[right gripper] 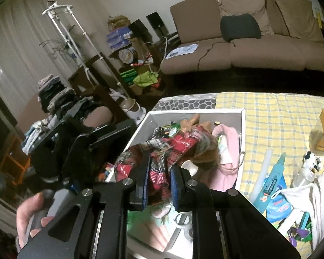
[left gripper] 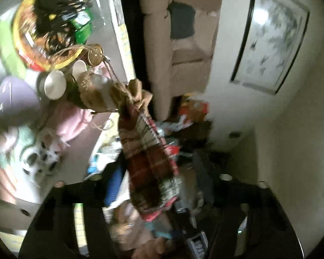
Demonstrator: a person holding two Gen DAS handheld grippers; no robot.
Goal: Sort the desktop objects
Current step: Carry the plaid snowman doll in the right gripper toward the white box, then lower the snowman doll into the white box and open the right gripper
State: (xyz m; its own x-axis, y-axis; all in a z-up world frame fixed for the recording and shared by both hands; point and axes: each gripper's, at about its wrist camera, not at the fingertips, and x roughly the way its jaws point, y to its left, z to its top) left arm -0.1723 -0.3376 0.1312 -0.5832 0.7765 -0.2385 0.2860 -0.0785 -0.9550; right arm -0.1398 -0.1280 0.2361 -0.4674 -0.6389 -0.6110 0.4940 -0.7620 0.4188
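A: Report the left gripper (right gripper: 80, 151).

B: In the right wrist view it appears as a black frame to the left of the right fingers, beside the white box (right gripper: 242, 133). The left wrist view is turned on its side and blurred. A plaid cloth (left gripper: 149, 164) runs from the bottom of that view up the middle, with a brown burlap piece (left gripper: 138, 95) at its far end. The left fingertips cannot be made out, so whether they are spread or closed cannot be told.

A: Report the right gripper (right gripper: 159, 185).

B: Its two blue-padded fingers (right gripper: 145, 185) stand narrow, clamped on a fold of the plaid cloth, which touches both pads. A bare hand (right gripper: 32, 218) grips the handle at lower left.

A: Location of the cloth?

B: Ahead of the right fingers, bunched over the white box and raised above its contents. Just beyond the fingertips, the burlap piece sits at the top of the bunch. To the right of the fingers, inside the box, lies a pink cloth (right gripper: 226, 138).

A: Items right of the box?

B: A yellow checked tablecloth (right gripper: 276, 116), a blue tube (right gripper: 270, 185) and a glass bottle with a tan cap (right gripper: 323, 133), all well apart from the fingers.
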